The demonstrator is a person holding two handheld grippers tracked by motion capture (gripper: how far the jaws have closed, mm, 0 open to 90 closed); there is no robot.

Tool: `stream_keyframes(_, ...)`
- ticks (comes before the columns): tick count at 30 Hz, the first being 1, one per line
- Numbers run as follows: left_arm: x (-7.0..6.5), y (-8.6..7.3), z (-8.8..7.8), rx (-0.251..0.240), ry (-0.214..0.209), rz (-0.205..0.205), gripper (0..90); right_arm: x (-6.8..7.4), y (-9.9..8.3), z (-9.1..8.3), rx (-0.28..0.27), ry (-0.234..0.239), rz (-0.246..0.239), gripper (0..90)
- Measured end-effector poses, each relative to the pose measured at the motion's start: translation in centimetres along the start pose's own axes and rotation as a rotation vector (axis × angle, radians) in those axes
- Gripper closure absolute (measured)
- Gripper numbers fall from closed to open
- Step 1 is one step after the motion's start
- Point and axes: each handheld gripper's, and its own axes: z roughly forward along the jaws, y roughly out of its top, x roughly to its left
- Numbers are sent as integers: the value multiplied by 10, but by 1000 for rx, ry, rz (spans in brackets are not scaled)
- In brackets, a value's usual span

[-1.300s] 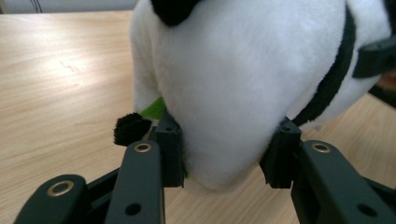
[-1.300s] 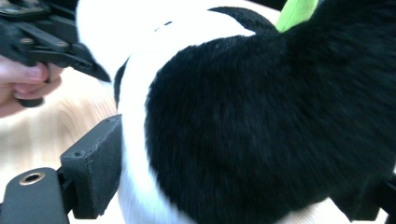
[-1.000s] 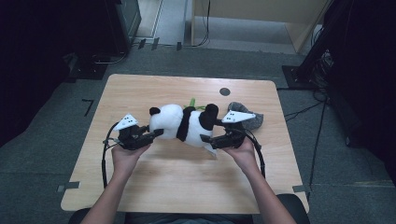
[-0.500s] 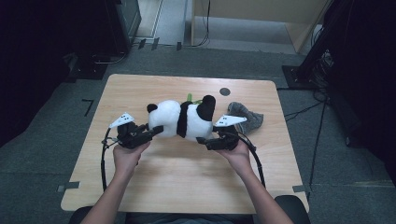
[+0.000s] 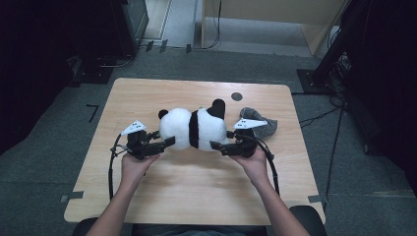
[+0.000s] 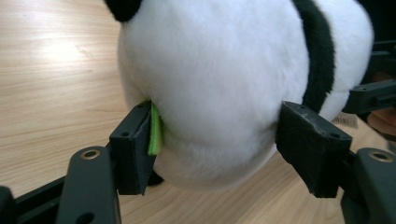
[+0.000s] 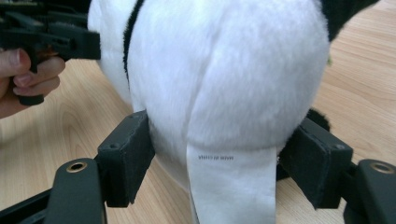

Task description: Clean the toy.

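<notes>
Currently the plush panda [image 5: 193, 129] is clamped at both ends: left gripper [image 5: 166, 143], jaws just widened, on the head, right gripper [image 5: 216, 146] on the rump. Next, probably, a joint lift kept level.

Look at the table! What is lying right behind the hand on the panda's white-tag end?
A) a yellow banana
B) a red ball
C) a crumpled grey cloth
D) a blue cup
C: in the high view a crumpled grey cloth lies on the wooden table just behind the right gripper, whose jaws flank the tagged end of the plush panda.
</notes>
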Motion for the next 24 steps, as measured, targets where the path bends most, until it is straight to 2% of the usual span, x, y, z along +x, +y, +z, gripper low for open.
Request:
stream_keyframes(5,0,0,0,12,-9,-12,296,1,2,-5,-13,2,8,276)
stream_keyframes(8,0,1,1,5,-12,-47,293,2,4,-5,-16,-1,18,265)
stream_keyframes(10,0,1,1,27,-5,-53,290,2,5,-5,-24,3,24,264)
stream_keyframes(12,-2,0,1,49,12,-41,292,5,7,-5,-3,3,40,264)
stream_keyframes(14,-4,0,-1,58,16,-37,292,10,9,-6,19,-2,11,264)
stream_keyframes(16,-5,0,-5,41,12,-33,293,16,10,-8,34,-20,-18,263)
stream_keyframes(18,-4,-1,-5,34,3,-35,293,19,10,-11,36,-18,-25,262)
stream_keyframes(21,0,-4,2,50,24,-37,287,16,8,-8,34,-37,-26,261)
stream_keyframes(24,4,-8,12,67,58,-19,282,10,5,1,56,-92,-33,260)
